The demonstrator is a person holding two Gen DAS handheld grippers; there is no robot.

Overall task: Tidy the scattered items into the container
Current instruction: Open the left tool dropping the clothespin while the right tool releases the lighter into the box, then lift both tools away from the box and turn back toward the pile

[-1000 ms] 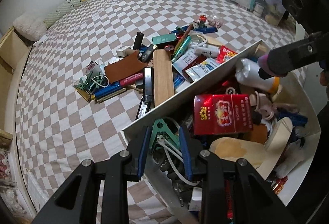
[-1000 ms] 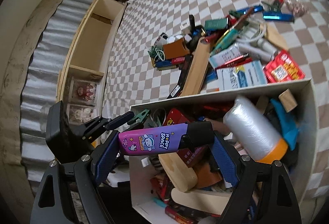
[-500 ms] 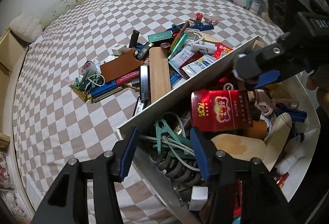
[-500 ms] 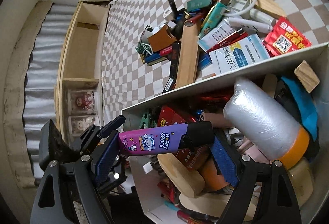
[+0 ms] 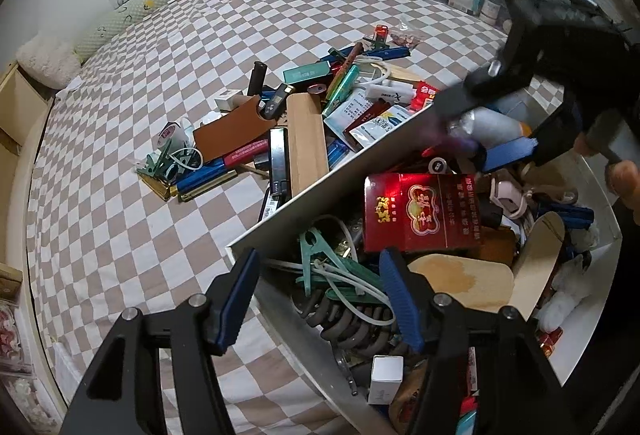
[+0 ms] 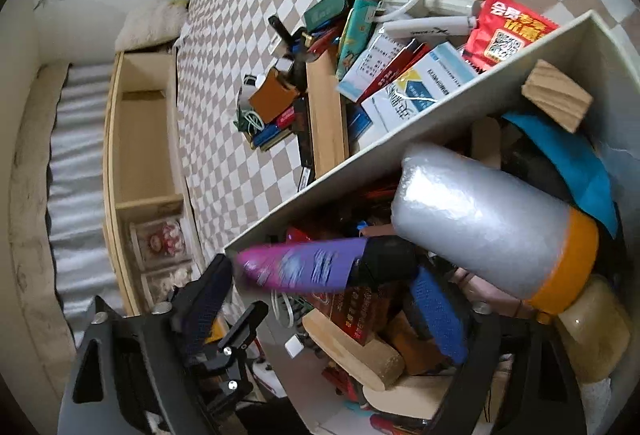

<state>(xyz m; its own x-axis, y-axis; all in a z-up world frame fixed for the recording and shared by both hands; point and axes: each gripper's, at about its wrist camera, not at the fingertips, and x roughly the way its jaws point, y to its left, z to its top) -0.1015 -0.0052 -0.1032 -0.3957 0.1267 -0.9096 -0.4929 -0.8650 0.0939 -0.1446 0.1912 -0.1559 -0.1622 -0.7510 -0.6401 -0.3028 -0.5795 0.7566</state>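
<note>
Over the white container [image 5: 320,191], both grippers let go: left gripper [image 5: 320,299] is opening off the green clip [image 5: 320,255] now lying inside, right gripper [image 6: 324,299] is opening, purple pen [image 6: 304,263] dropping free; two more items binned.

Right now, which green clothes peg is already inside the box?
The green peg tangled with white cord inside the white box, between the left gripper's opening jaws; the other peg lies on the checkered sheet.
</note>
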